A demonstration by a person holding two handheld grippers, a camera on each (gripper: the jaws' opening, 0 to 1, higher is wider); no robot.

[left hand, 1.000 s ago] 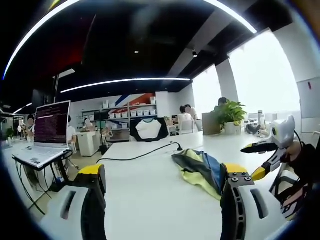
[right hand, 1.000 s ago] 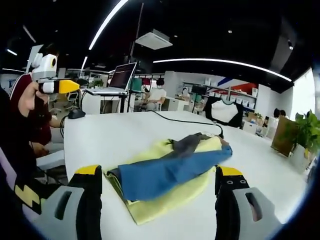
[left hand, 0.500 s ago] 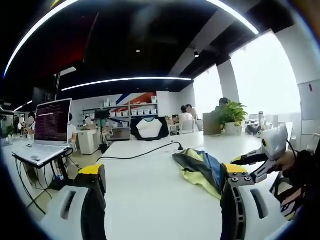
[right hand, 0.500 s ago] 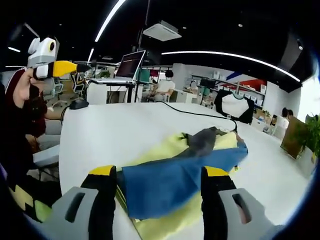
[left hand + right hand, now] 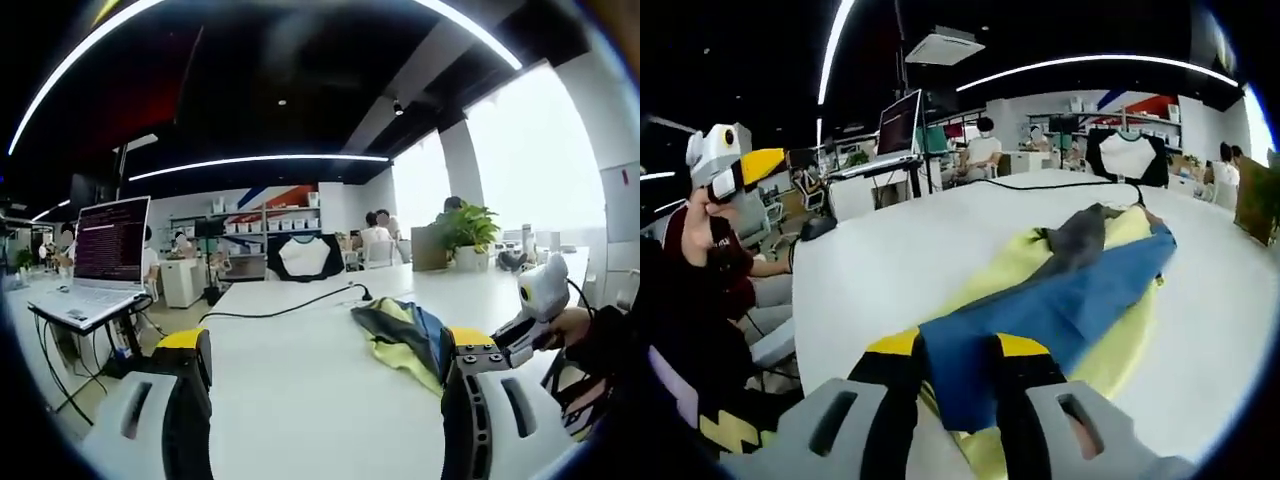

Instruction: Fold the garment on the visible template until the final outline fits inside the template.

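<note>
right gripper (image 5: pixel 958 375) pinches the near blue edge of the garment (image 5: pixel 1070 300) (seemingly gripped) on the white table (image 5: pixel 900 270); left gripper (image 5: pixel 325 375) gapes wide, empty.

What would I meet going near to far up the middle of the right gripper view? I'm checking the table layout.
Right claw shut on the blue sleeve → yellow garment body → grey part → black cable → black-and-white shirt template.

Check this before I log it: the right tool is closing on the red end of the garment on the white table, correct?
Not red. In the right gripper view, the right tool is closing on the blue end of the garment on the white table.
</note>
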